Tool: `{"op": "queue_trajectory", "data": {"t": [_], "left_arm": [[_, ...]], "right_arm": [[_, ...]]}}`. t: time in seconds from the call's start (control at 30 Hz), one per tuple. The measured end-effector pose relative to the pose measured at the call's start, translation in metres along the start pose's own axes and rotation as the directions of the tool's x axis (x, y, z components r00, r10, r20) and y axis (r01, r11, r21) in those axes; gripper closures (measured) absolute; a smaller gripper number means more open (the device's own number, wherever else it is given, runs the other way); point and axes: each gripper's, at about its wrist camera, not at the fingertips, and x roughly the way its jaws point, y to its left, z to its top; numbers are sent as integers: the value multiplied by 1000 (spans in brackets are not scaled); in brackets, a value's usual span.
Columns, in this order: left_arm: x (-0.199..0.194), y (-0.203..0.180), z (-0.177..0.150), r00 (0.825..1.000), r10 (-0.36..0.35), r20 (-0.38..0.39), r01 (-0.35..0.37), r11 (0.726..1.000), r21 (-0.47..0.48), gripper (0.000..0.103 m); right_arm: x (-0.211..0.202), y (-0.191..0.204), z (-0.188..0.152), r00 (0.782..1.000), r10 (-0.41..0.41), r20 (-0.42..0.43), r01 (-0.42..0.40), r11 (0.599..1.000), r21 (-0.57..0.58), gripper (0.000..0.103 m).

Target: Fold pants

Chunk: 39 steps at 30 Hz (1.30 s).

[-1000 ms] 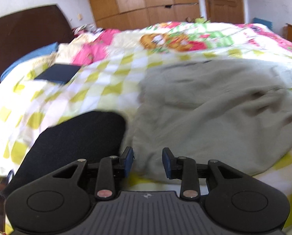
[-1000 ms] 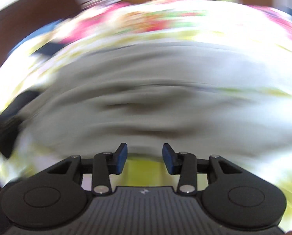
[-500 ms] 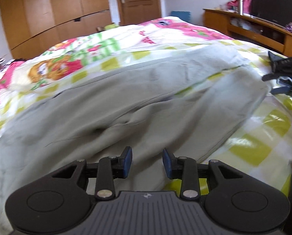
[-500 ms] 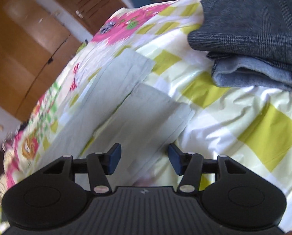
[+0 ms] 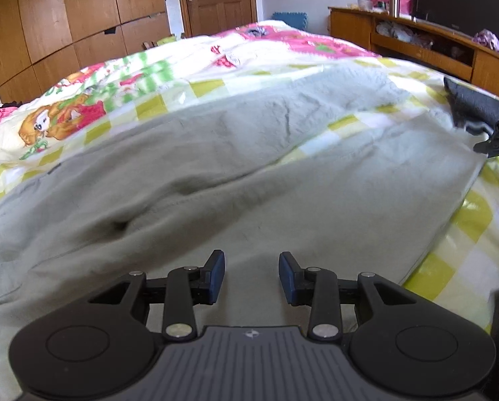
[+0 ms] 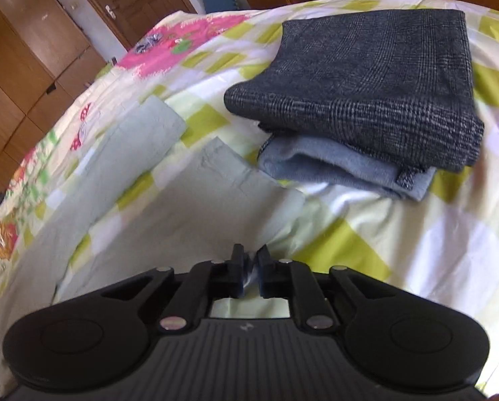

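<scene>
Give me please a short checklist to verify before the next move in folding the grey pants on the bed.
1. Right gripper closed at the hem of the grey pants: jaws have just been closing; whether fabric is caught, cannot tell.
2. Left gripper gripping the pants: not ok, open above the fabric with nothing between the pads.
3. Pants lying flat: not ok, creases run across the middle.
4. Both legs spread apart on the bedcover: ok.
5. Folded dark clothes apart from the nearest leg end: ok, a strip of bedcover shows between.
</scene>
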Motion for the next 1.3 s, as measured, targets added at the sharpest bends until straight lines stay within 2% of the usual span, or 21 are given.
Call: {"op": "queue_trajectory", "data": {"t": [0.1,0.17,0.2,0.3,0.4,0.5,0.57,0.63,0.7,0.73,0.8,0.87,0.97,1.07,1.13,1.23,1.3], "left_arm": [[-7,13,-6,1000,12,1,-12,1000,-8,54],[-18,28,-8,999,32,15,-32,999,-8,53],[-23,39,-9,999,46,23,-46,999,-11,53],[-35,77,-6,993,106,46,-106,994,-5,51],[-41,121,-2,980,186,72,-187,982,7,44],[-38,170,4,963,257,77,-260,965,31,37],[-31,204,10,958,282,57,-284,957,49,36],[-19,236,16,955,296,24,-297,953,64,36],[-7,266,23,956,293,-19,-291,954,66,36],[-1,279,26,959,280,-41,-278,959,60,36],[10,299,33,964,259,-69,-255,965,57,36],[20,314,40,970,226,-90,-219,973,76,35],[31,326,48,976,176,-130,-161,980,118,35],[37,330,55,976,152,-158,-119,973,196,35],[44,337,57,973,102,-209,-59,977,203,35],[57,343,54,957,83,-276,-23,976,215,35],[63,348,50,952,85,-293,-26,979,200,35]], "right_arm": [[-23,17,-3,995,-60,75,66,994,-85,63],[-41,36,-8,985,-90,146,117,976,-186,61],[-46,49,-11,983,-80,164,120,961,-248,61],[-39,109,-17,991,35,127,30,881,-473,60],[-7,182,-25,984,179,-2,-137,748,-649,59],[43,269,-36,955,244,-170,-282,570,-772,59],[79,329,-46,933,239,-267,-349,436,-829,59],[106,377,-54,917,220,-333,-391,326,-861,58],[127,417,-64,903,196,-382,-420,218,-881,51],[137,432,-67,897,173,-408,-436,176,-883,47],[153,455,-73,891,131,-436,-450,112,-886,45],[167,467,-78,885,87,-458,-464,78,-882,45],[181,474,-82,881,36,-472,-473,50,-880,45],[187,479,-85,877,-5,-481,-481,4,-877,44],[190,483,-85,875,-27,-483,-484,-32,-874,40],[201,493,-86,868,-56,-494,-496,-36,-868,34],[206,496,-85,868,-57,-493,-496,-37,-868,33]]}}
